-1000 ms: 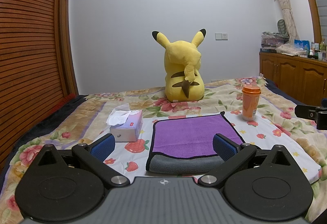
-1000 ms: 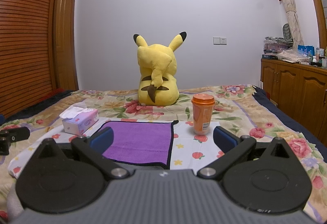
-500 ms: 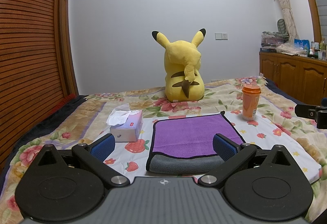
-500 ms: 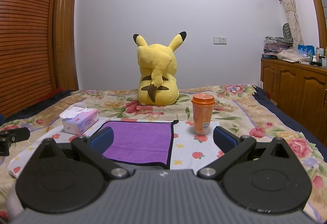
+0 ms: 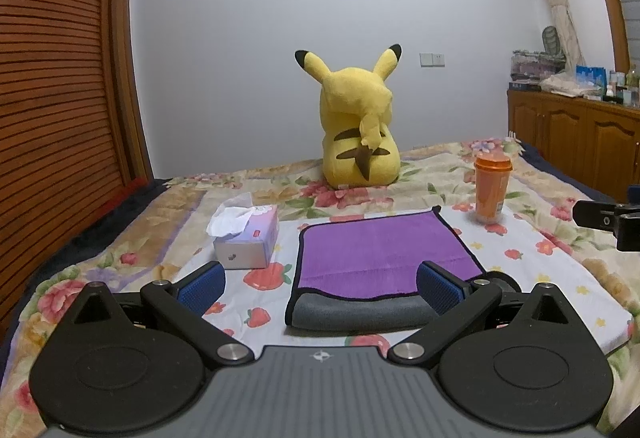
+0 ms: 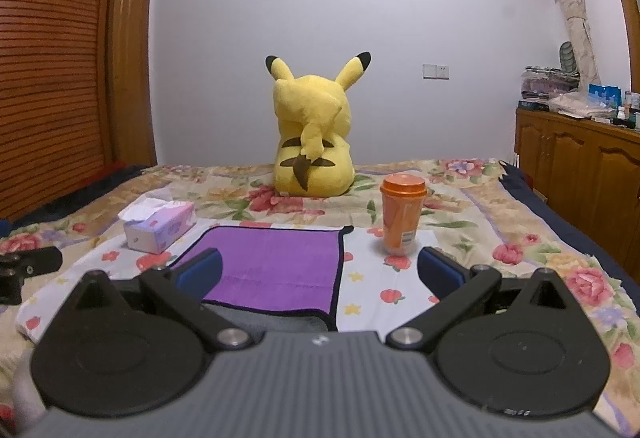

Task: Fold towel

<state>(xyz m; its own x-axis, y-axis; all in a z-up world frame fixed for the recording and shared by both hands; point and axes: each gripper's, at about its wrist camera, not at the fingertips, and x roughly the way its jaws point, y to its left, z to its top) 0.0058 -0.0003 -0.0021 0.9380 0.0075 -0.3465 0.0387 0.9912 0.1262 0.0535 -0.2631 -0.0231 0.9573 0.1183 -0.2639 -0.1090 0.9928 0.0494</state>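
Note:
A purple towel (image 5: pixel 376 250) with a black hem lies flat on the bed, its near edge rolled over to show a grey underside (image 5: pixel 360 312). My left gripper (image 5: pixel 320 286) hovers open just before that near edge, nothing between its blue pads. In the right wrist view the same towel (image 6: pixel 280 258) lies ahead and to the left. My right gripper (image 6: pixel 318 272) is open and empty, its left finger over the towel's near part. The tip of the right gripper (image 5: pixel 604 224) shows at the left view's right edge, and the tip of the left gripper (image 6: pixel 24 266) at the right view's left edge.
A tissue box (image 5: pixel 248 238) sits left of the towel and an orange lidded cup (image 5: pixel 492 188) stands to its right. A yellow plush toy (image 5: pixel 358 134) sits behind on the floral bedspread (image 5: pixel 440 166). Slatted wooden doors (image 5: pixel 52 78) stand left, a cabinet (image 5: pixel 580 136) right.

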